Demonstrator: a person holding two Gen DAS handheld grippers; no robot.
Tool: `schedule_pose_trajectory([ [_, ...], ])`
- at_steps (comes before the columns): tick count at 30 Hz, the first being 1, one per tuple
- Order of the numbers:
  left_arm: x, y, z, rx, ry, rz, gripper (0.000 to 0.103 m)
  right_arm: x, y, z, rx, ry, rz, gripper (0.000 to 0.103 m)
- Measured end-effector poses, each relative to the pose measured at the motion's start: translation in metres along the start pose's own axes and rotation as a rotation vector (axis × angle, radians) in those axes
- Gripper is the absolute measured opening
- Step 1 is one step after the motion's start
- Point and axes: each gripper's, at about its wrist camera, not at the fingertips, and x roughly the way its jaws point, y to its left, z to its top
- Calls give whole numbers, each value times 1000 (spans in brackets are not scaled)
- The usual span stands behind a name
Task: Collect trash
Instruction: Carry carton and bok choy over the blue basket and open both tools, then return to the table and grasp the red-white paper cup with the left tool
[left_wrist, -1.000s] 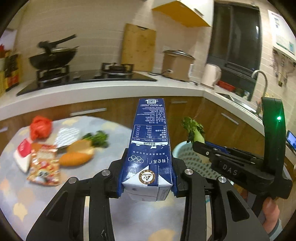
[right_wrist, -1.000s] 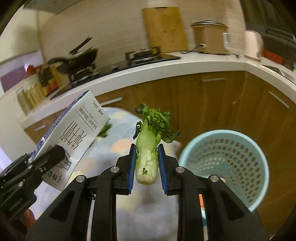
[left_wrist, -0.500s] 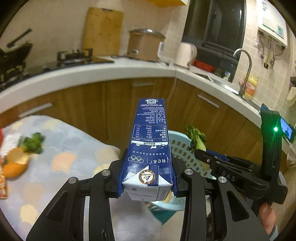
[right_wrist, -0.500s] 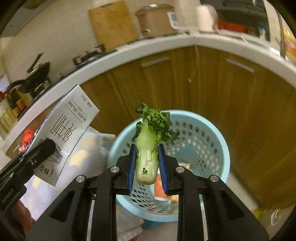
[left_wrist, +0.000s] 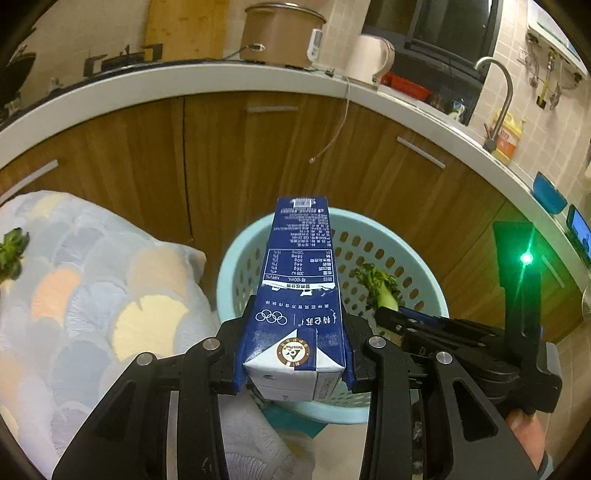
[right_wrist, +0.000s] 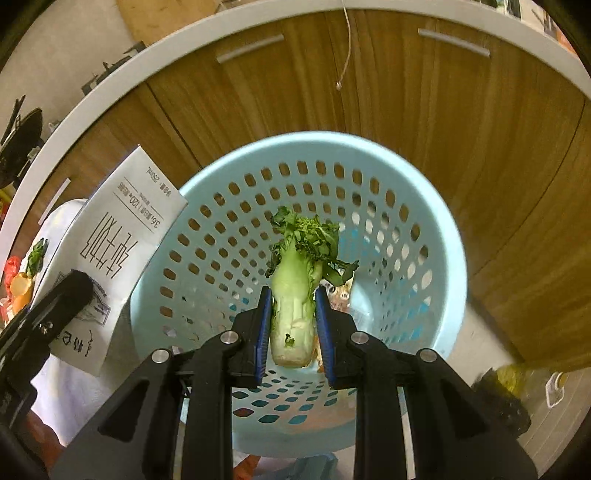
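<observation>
Milk carton pinched by left fingers, greens by right fingers over basket, contents unclear.

Rice cooker, kettle, faucet

The light-blue perforated basket gapes open under the bok choy — only a few scraps far down inside. The milk carton overhangs its left rim. Behind stand wooden cabinet doors (close by); the cloth-covered table crowds the left.
</observation>
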Motion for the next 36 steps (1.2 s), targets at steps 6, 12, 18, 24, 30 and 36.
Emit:
schedule_pose_trajectory([
  [6,-5,1,1,-4,-18,5,49,0,4,1,10,9,-16,22],
  [12,-14,3,-1,-8,-28,-7,49,-12,6,3,11,-18,-23,24],
  [18,-38,13,-2,-23,-60,0,49,-24,18,6,2,-47,1,25],
  [24,-71,33,-6,-53,-105,23,49,-46,51,10,-53,-95,45,25],
  [30,-116,67,-9,-116,-172,74,50,-63,99,10,-133,-128,101,25],
  [36,-163,112,-14,-187,-240,149,50,-69,159,1,-231,-128,172,25],
])
